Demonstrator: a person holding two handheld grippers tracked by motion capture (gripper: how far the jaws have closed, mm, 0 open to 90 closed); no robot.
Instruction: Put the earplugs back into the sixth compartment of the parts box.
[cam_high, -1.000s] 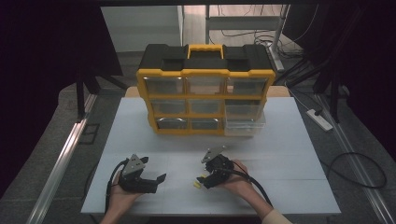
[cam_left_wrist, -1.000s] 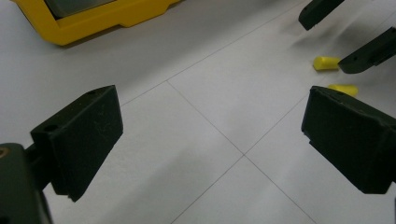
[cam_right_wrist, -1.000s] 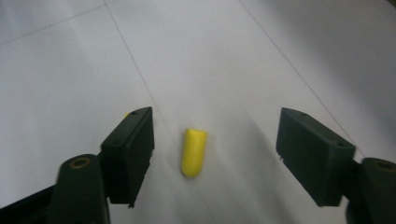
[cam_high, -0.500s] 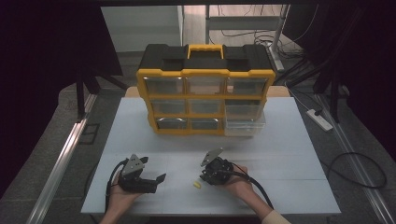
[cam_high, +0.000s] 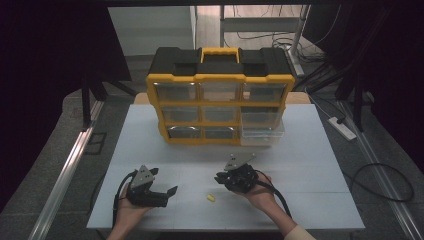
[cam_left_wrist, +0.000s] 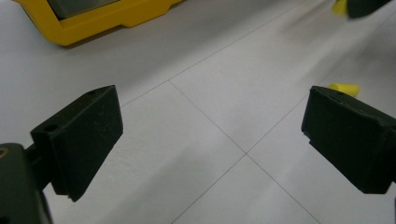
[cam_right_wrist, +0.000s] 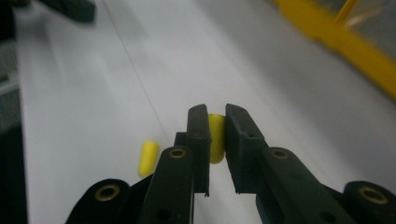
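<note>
Pinching now, right gripper (cam_right_wrist: 215, 135): jaws have just closed on a yellow earplug (cam_right_wrist: 215, 137), seen up close in its own view.
Left gripper (cam_left_wrist: 210, 135): jaws wide, nothing between.
Second earplug (cam_high: 210, 198): on the table (cam_high: 310, 200), well in front of the organizer (cam_high: 220, 100), between both grippers.

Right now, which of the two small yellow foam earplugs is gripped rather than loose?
The small yellow foam earplug pinched between the right tool's black jaws. The other earplug lies loose on the white table, left of it.
</note>
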